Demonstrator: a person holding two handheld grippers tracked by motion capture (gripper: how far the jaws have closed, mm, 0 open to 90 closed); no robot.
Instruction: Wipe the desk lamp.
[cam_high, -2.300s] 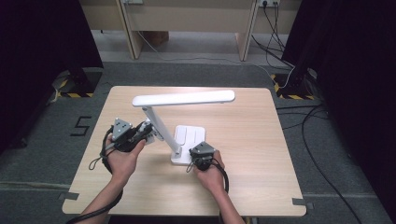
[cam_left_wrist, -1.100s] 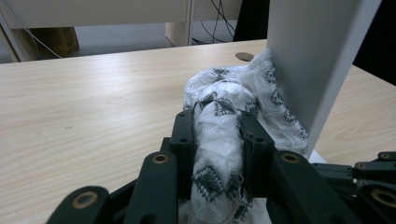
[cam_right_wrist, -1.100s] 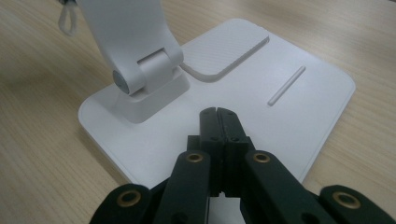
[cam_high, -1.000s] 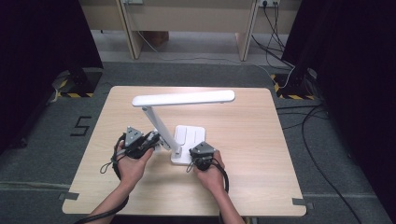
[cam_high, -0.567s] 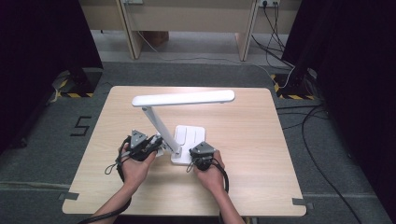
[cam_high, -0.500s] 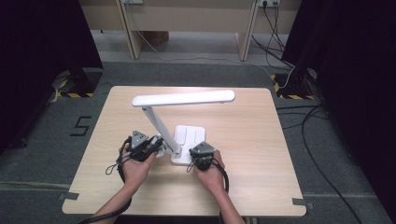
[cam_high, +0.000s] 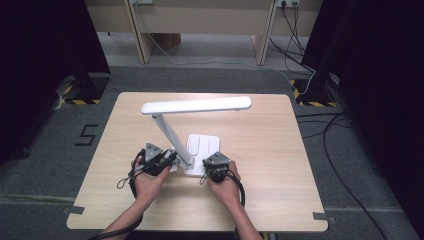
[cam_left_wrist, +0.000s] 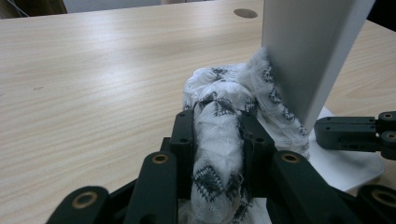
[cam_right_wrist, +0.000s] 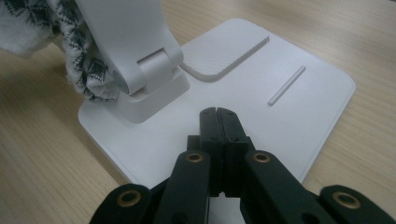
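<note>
1. Here, the cloth (cam_left_wrist: 219, 140), a white knitted rag with a dark zigzag pattern, is bunched against the lower end of the lamp's slanted arm (cam_left_wrist: 308, 51), just above the hinge (cam_right_wrist: 152, 70); in the right gripper view it (cam_right_wrist: 88, 70) shows pressed to the left side of that hinge.
2. The left gripper (cam_left_wrist: 217, 135) has its jaws clamped on the cloth, parted only by the thickness of the fabric between them. In the high view it (cam_high: 167, 159) sits just left of the lamp's foot, held in the person's left hand (cam_high: 149, 180).
3. The desk lamp (cam_high: 196, 106) is white, with a flat rectangular base (cam_right_wrist: 280, 116), a slanted arm and a long horizontal head. The base lies on the near middle of the table and carries a shallow recessed panel and a thin groove.
4. The right gripper (cam_right_wrist: 219, 122) has its jaws pressed together with nothing between them, the tips resting on the near edge of the base. In the high view it (cam_high: 212, 167) is held in the right hand (cam_high: 225, 186), just right of the left gripper.
5. The table (cam_high: 280, 150) is pale wood; a round hole marks its far edge in the left gripper view.
6. Cables trail over the grey carpet (cam_high: 360, 170) around the table.
</note>
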